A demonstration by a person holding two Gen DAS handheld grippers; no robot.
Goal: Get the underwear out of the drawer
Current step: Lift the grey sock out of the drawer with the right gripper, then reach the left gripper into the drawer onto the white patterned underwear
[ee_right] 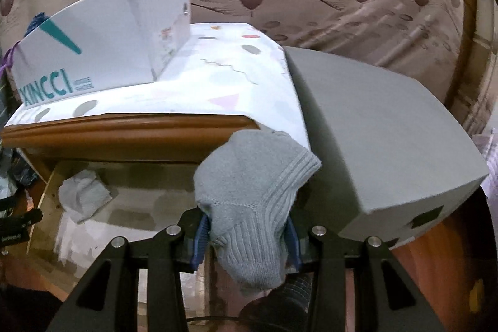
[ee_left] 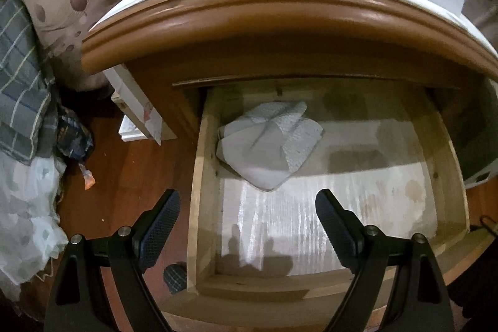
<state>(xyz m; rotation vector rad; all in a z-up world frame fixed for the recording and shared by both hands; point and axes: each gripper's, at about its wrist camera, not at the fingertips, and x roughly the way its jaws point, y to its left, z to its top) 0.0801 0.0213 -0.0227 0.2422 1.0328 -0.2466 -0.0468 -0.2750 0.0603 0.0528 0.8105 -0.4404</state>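
Left wrist view shows the left tongs (ee_left: 247, 226) spread wide and empty above the open drawer (ee_left: 202, 176), one folded pale garment (ee_left: 269, 145) lying ahead of them toward the drawer's back left corner, its long axis running diagonally across the drawer floor. Right wrist view shows the right tongs (ee_right: 246, 234) pinching one grey knitted garment (ee_right: 252, 201), lifted clear near the drawer's right edge, below the nightstand (ee_right: 130, 129) top. Judged from both views, the left tongs are nearer the remaining piece. Count: two garments, one drawer, one shoe box (ee_right: 93, 58).
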